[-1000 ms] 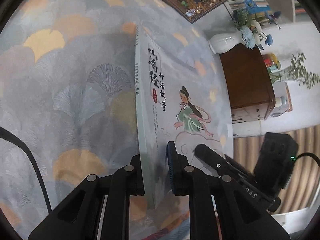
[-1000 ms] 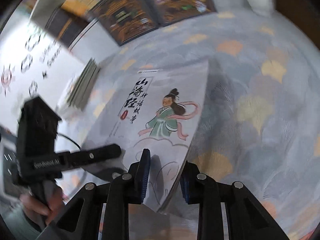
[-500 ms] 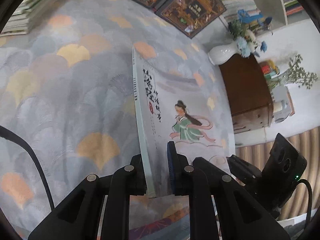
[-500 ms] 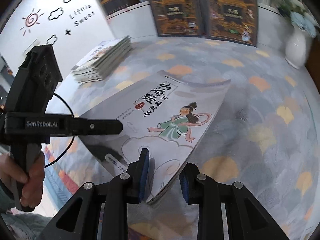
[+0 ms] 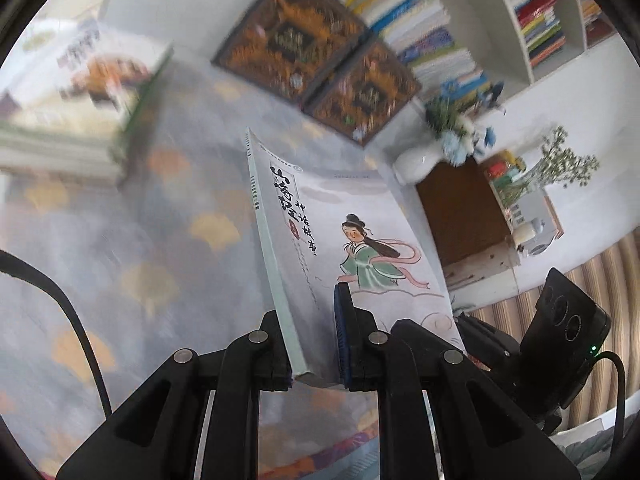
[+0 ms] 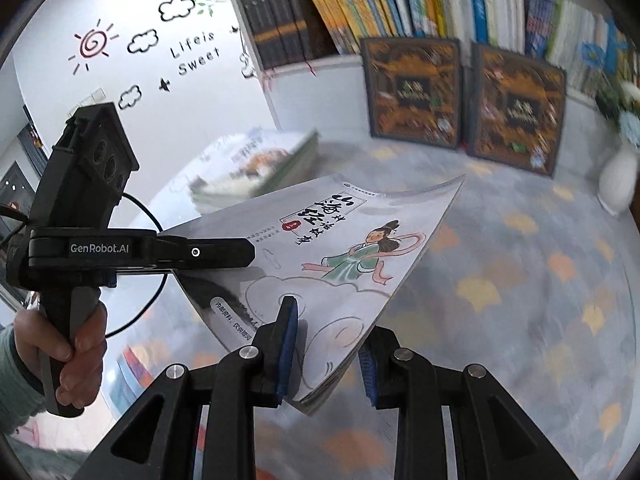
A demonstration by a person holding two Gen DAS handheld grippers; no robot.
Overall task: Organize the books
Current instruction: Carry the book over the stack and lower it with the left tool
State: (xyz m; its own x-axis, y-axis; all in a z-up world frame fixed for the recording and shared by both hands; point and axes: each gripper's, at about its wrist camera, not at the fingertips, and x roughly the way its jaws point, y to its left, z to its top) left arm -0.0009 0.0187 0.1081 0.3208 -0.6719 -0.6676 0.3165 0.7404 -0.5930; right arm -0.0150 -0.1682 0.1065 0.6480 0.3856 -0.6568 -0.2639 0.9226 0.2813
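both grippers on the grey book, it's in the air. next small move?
Probably carry it left toward the stack of books. The grey book is lifted off the cloth, pinched at its spine edge by the left gripper and at a near corner by the right gripper, so it looks ready to travel.

the matte black plastic left gripper (image 6: 240, 254) has silver screws, blue ribbed finger pads (image 5: 342, 332), white "genrobot.ai" lettering and a black cable. the bare-skinned left hand (image 6: 72, 344) shows a pale teal sleeve cuff.
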